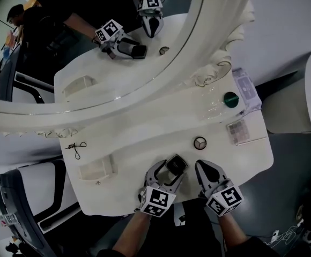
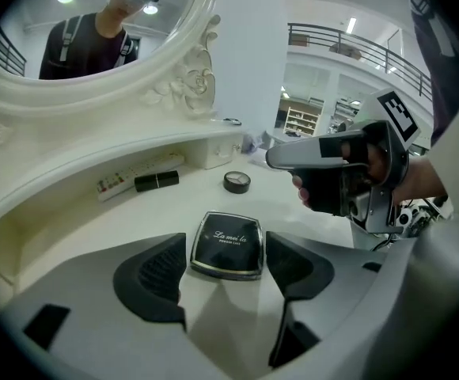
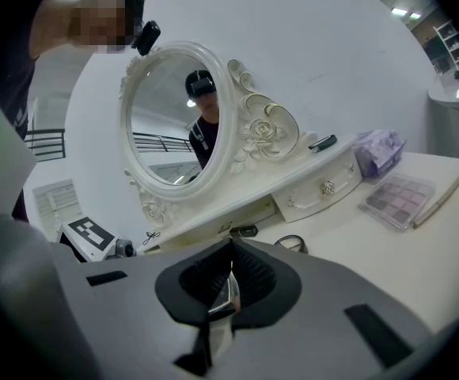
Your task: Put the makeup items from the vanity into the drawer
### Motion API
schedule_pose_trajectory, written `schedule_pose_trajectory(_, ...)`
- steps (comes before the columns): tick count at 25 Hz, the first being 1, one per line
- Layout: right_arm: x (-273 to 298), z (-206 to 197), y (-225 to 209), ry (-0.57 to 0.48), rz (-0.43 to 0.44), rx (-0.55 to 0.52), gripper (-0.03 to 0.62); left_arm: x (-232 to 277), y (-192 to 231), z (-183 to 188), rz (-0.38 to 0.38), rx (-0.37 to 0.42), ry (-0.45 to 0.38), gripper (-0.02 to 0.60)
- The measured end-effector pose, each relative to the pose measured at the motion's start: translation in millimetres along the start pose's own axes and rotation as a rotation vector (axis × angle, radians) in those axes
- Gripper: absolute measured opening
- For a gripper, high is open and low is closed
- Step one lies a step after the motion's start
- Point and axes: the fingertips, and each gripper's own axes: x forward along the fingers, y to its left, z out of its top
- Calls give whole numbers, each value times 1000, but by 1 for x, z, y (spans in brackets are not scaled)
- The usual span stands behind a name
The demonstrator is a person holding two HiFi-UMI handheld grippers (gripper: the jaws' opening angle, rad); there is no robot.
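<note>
The black compact (image 2: 227,245) lies flat on the white vanity top (image 1: 145,135), near its front edge. Its lid reads "La mei la" in script, with "POWDER CASE" in small capitals under it. It sits between the jaws of the left gripper (image 1: 170,170), which stand wide on either side of it, and the pads do not press on it. Just to the right, the right gripper (image 1: 202,167) has its jaws closed together. A thin bright sliver shows at their seam, and what it is cannot be told.

Behind the compact stands a small round eyeshadow pot (image 1: 200,142). A black lipstick tube (image 2: 157,181) lies further back by the raised shelf. Toward the right end are a clear-lidded eyeshadow palette (image 1: 237,131) and a round green lid (image 1: 230,99). No writing on these can be read. The oval mirror (image 1: 118,52), in its carved white frame, rises behind everything.
</note>
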Motion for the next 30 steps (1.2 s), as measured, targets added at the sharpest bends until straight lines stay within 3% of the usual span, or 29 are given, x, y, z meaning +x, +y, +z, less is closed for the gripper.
schedule_pose_trajectory(7,-1,-12,-9,17,-7,17,23,15,0,-9,-2,80,67,319)
schedule_pose_trajectory(19,-3,-13,-12,19,-7,23,23,16,1,-11,-5,72,76,318)
schedule_pose_trajectory(30,-20,25,15,-16,2,-19,23,-27,1,31,19,-21,-55,317)
